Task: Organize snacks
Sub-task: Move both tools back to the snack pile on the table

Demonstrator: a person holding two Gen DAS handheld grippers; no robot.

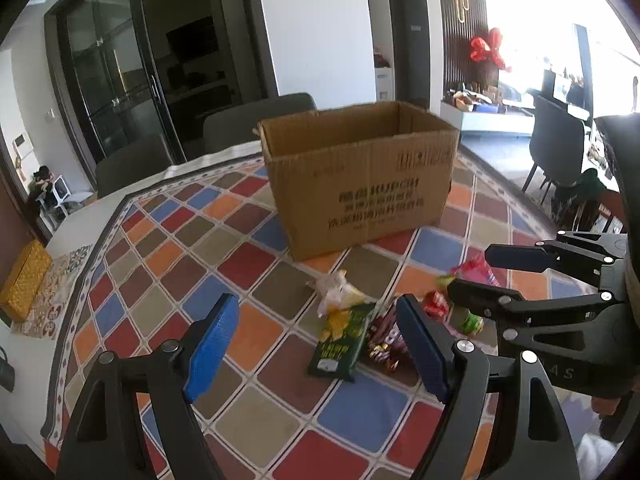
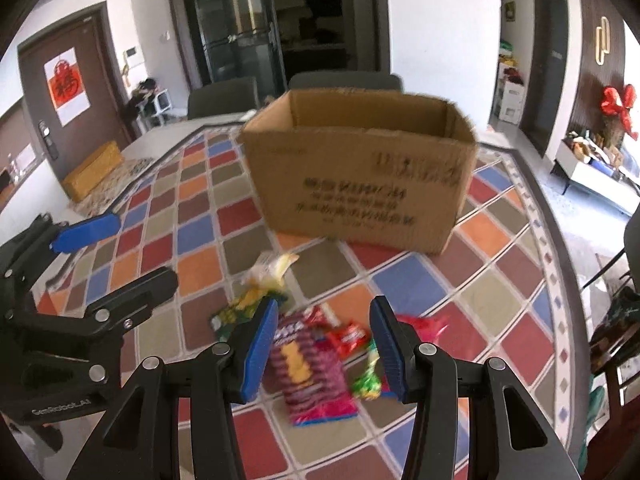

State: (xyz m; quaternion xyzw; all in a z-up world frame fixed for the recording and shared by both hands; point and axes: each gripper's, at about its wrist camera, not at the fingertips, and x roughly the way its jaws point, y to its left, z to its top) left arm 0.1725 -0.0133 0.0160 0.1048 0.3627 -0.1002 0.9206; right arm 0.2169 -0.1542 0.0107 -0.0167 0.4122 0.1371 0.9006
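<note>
An open cardboard box point(image 1: 360, 176) stands on the checkered tablecloth; it also shows in the right wrist view point(image 2: 360, 184). In front of it lies a pile of snack packets: a green packet point(image 1: 340, 344), a pale yellow packet point(image 1: 336, 288), a maroon packet point(image 2: 308, 364), a small red packet point(image 2: 348, 338) and a green-yellow candy bag point(image 2: 368, 380). My left gripper point(image 1: 316, 340) is open and empty above the green packet. My right gripper point(image 2: 326, 344) is open and empty above the maroon packet; it also shows in the left wrist view point(image 1: 480, 276).
The table point(image 1: 256, 396) has a multicoloured diamond-pattern cloth. A yellow box point(image 1: 24, 280) lies at the table's left edge. Grey chairs point(image 1: 256, 120) stand behind the table. A sideboard point(image 2: 600, 168) with items stands at the right.
</note>
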